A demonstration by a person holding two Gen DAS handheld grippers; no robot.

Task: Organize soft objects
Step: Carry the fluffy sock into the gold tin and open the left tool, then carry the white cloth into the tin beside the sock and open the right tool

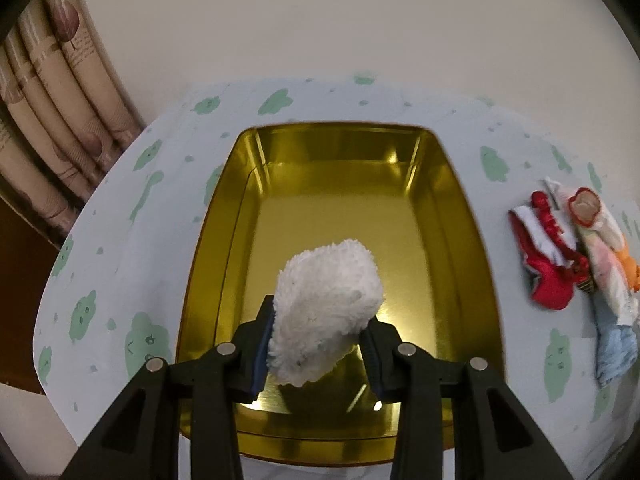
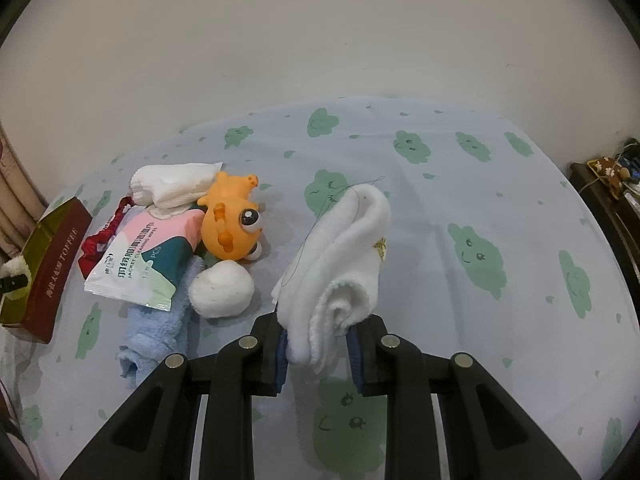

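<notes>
Fluff first: your left gripper [image 1: 320, 354] pinches a white fluffy pad [image 1: 326, 316] between its fingers, held over the near half of the gold tin tray [image 1: 452, 184], which looks bare inside. Lower it until the pad meets the tray floor, then spread the fingers slowly so the pile does not cling to the blue pads. I judge a spot toward the far end better, leaving room for the rest.

Your right gripper [image 2: 318, 350] clamps a folded white cloth [image 2: 340, 256], lifted off the bed. A loose dark thread loops from its top; mind that it does not snag as you carry the cloth across.

On the left of the right wrist view lie an orange toy [image 2: 232, 226], a wipes packet [image 2: 146, 256], a white ball [image 2: 222, 288], a blue towel [image 2: 160, 328], a rolled white sock [image 2: 172, 186] and a red ribbon piece [image 2: 98, 238], crowded and touching.

Underneath is a pale blue sheet [image 2: 440, 184] printed with green clouds. A plain cream wall stands beyond, curtains [image 1: 52, 120] at far left.
</notes>
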